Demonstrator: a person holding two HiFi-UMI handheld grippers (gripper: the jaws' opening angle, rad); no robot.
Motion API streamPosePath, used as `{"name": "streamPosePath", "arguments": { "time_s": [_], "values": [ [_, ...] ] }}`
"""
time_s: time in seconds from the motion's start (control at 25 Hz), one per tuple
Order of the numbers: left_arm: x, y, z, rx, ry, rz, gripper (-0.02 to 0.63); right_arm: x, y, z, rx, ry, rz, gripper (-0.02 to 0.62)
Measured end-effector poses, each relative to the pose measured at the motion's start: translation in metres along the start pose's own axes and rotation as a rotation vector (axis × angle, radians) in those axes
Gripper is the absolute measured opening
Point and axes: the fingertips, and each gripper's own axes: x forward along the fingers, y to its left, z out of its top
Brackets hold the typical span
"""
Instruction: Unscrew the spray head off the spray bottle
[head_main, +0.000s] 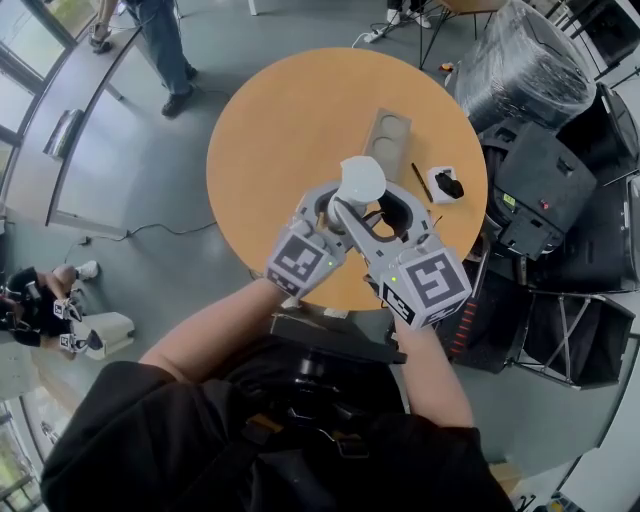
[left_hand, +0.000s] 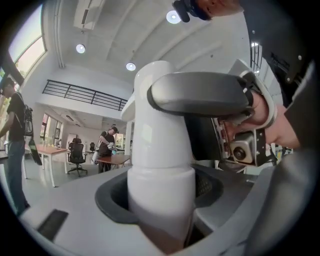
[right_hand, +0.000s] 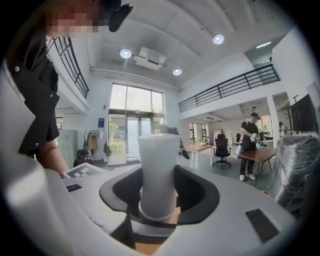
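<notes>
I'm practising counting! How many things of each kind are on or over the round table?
white bottle: 1
grippers: 2, the left gripper and the right gripper
brown tray with two round holes: 1
thin black stick: 1
small white-and-black piece: 1
Total: 6

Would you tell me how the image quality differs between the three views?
Head view: sharp, evenly lit, fisheye bowing the floor round the orange table. Left gripper view: the white spray bottle looms close and slightly soft; ceiling lights glare. Right gripper view: the windows run bright, corners vignette to black.
</notes>
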Motion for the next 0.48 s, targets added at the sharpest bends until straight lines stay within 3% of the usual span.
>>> {"name": "streamPosePath", "arguments": {
  "time_s": [0.28, 0.48],
  "values": [
    [-0.015, -0.027, -0.001, 0.015, -0.029, -0.316, 0.291, -0.014, 0.018, 0.001, 0.046, -0.036, 0.308, 0.202],
    [-0.027, -0.04, 0.004, 0.025, -0.038, -0.385, 0.291, -0.023, 0.033, 0.008, -0.015, -0.064, 0.387, 0.201]
  ]
}}
